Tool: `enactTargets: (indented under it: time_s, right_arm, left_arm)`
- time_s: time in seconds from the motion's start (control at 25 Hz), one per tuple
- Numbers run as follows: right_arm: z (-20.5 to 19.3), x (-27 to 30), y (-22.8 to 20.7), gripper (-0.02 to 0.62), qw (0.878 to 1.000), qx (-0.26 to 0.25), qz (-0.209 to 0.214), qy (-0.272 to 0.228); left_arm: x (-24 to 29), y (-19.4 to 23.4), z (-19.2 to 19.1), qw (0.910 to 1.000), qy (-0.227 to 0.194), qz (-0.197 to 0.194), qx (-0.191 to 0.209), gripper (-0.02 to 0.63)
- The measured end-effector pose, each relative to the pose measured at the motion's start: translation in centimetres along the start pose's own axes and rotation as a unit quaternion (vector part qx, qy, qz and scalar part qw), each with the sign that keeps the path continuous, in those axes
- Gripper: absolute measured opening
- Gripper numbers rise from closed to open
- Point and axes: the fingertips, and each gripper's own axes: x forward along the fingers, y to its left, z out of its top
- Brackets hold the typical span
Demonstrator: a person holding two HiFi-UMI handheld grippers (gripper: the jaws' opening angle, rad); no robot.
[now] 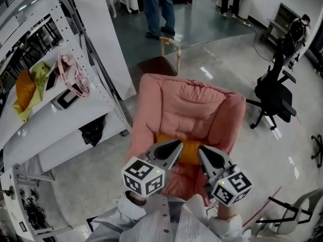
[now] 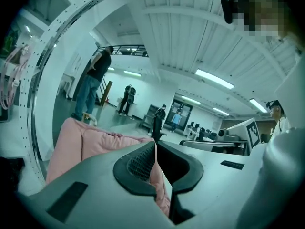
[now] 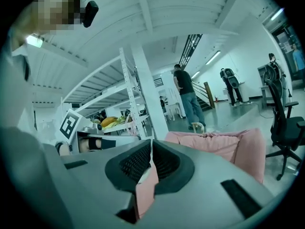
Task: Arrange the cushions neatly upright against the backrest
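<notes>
- A large workshop with a glossy grey floor (image 1: 212, 69) is seen. White shelving (image 1: 75, 110) stands at 9 o'clock of a pink armchair (image 1: 192, 105), and a black office chair (image 1: 275, 92) stands at 3 o'clock of it. A person (image 1: 159, 9) stands well beyond the armchair, at its 12 o'clock.
- The left gripper (image 2: 156, 147) is clenched. Its ribbed pads are pressed together, and nothing is seen clamped between them. Only the pink of the armchair shows through the slit below the pads.
- The right gripper (image 3: 151, 144) is likewise clenched on nothing, with the same pink showing through its lower gap.
- Both grippers are held side by side above the front of the seat, pointing nearly level towards 12 o'clock.
- In the head view an orange cushion (image 1: 187, 151) lies low on the seat between the two jaw tips, at the foot of the backrest (image 1: 194, 97). It cannot be told whether it stands upright or lies flat, as much of it is hidden behind the grippers.
- No other loose cushion can be made out.
- The step in hand is judged to lie between grasps, since nothing is held and the cushion is not clearly propped.
- For the next move, the jaws would need to be opened and lowered to the cushion's upper edge. The cushion could then be stood against the backrest.
</notes>
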Motion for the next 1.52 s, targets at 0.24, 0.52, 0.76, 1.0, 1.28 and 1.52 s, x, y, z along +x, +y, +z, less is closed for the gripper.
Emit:
enactTargets:
  time_s: [0.24, 0.52, 0.76, 1.0, 1.28, 1.52]
  right_arm:
    - [1.6, -1.6, 2.0, 0.014, 0.999, -0.031, 0.011, -0.007]
    - [3.5, -1.8, 3.4, 0.013, 0.998, -0.066, 0.01, -0.005]
    - [3.5, -1.2, 2.9, 0.014, 0.999, -0.05, 0.003, -0.005]
    - [3.6, -0.4, 2.4, 0.013, 0.999, -0.033, 0.0, -0.009]
    - [3.8, 0.1, 2.6, 0.012, 0.999, -0.036, 0.003, -0.003]
    - [3.7, 0.7, 3.1, 0.012, 0.999, -0.04, 0.009, -0.001]
  left_arm:
    - [-0.7, -2.5, 1.5, 0.9995, -0.016, -0.023, 0.015, 0.012]
    - [-1.0, -4.1, 2.2, 0.9977, -0.017, -0.061, 0.023, 0.011]
    - [-1.2, -4.0, 2.5, 0.997, -0.017, -0.065, 0.037, 0.01]
    - [-1.5, -2.9, 3.1, 0.9974, -0.021, -0.057, 0.039, 0.01]
    - [-1.3, -2.5, 3.7, 0.9972, -0.024, -0.057, 0.042, 0.011]
    - [-1.3, -2.2, 3.6, 0.9973, -0.025, -0.056, 0.041, 0.011]
